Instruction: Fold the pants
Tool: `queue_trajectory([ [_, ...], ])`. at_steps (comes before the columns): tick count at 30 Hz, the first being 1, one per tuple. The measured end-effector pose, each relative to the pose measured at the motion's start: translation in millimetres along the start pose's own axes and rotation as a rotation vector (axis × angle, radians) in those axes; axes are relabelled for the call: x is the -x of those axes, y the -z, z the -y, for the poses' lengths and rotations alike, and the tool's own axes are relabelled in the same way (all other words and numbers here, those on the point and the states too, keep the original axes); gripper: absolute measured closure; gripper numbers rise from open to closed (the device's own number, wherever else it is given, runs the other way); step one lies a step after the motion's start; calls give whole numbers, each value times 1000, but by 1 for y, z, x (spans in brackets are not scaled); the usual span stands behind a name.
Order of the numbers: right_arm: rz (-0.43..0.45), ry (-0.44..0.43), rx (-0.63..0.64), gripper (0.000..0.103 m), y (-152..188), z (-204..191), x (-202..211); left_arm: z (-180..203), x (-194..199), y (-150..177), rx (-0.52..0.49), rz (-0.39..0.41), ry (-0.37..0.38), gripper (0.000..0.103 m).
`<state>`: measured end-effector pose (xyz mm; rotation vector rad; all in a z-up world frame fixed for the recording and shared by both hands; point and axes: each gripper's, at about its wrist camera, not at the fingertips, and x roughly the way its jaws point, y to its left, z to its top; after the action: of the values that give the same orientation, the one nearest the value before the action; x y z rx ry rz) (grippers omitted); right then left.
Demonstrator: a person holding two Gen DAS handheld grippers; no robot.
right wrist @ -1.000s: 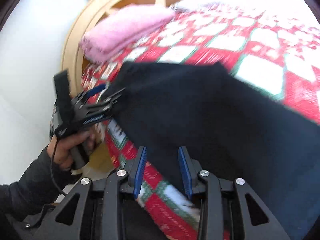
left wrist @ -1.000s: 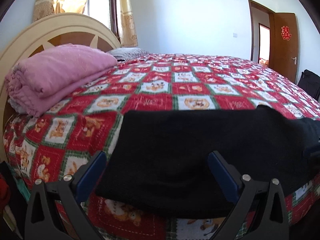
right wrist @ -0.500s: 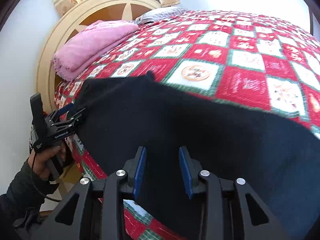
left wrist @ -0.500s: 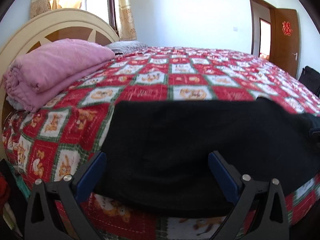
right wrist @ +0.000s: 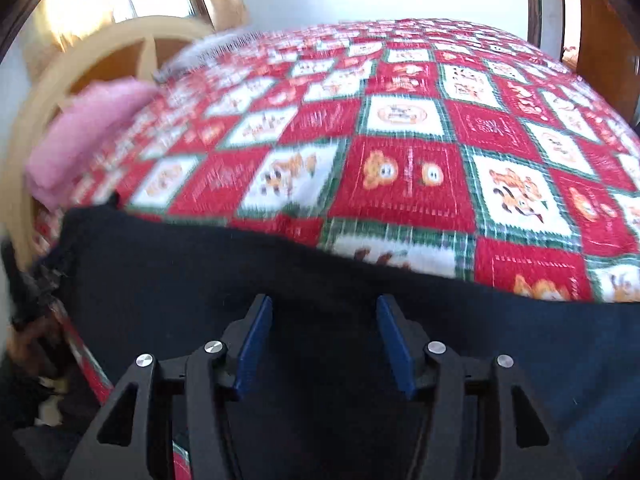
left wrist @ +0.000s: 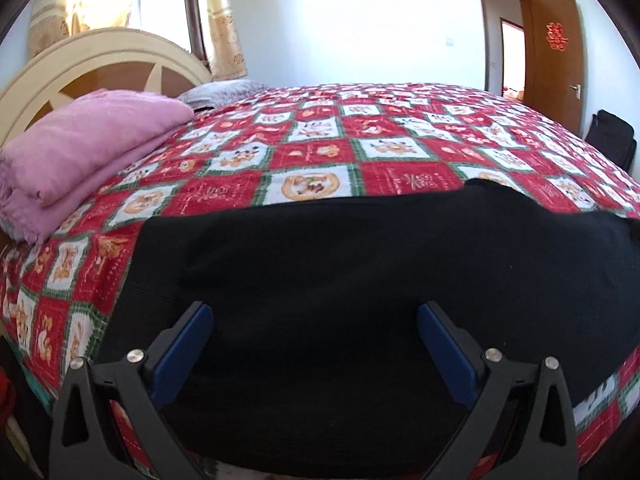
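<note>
Both grippers hover with fingers apart, holding nothing: left gripper (left wrist: 314,350) wide, right gripper (right wrist: 324,344) narrower. Pants (left wrist: 360,280) lie flat across the lower frame on the bed (left wrist: 400,152). They look soft, limp and light; I'd pinch a near edge or corner, since they'll sag.

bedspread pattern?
The bedspread is a red and white check with green borders and orange cartoon animals; sharpest in the left wrist view.

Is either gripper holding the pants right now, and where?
No. Left gripper and right gripper are both open above the black pants, gripping nothing.
</note>
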<state>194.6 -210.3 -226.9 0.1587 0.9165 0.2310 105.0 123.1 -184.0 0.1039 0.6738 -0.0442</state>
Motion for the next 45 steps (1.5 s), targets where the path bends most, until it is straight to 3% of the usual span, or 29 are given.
queue_trajectory([
  [2,20,-31,-3,47,-5,2,12,1,3,-2,3,-4,-24,0],
  [7,128,20,-16,47,-10,38,70,7,9,-3,27,10,-53,0],
  [11,217,245,-103,47,-4,116,129,12,8,-3,45,9,-65,0],
  [13,214,284,-213,47,6,158,152,14,8,-2,59,11,-50,0],
  [16,227,296,-347,47,28,208,183,20,8,-1,42,14,-57,0],
  [19,235,188,-478,47,56,244,204,23,8,0,43,10,-48,0],
  [25,167,80,-503,47,73,252,189,27,9,2,33,8,-52,0],
  [32,139,90,-446,59,72,239,172,29,9,3,26,12,-48,0],
  [37,129,87,-428,59,70,237,160,27,5,6,46,8,-28,0],
  [40,123,140,-412,78,67,240,148,24,5,6,64,4,-15,0],
  [45,203,43,-437,90,69,240,165,25,6,5,54,-2,-17,0],
])
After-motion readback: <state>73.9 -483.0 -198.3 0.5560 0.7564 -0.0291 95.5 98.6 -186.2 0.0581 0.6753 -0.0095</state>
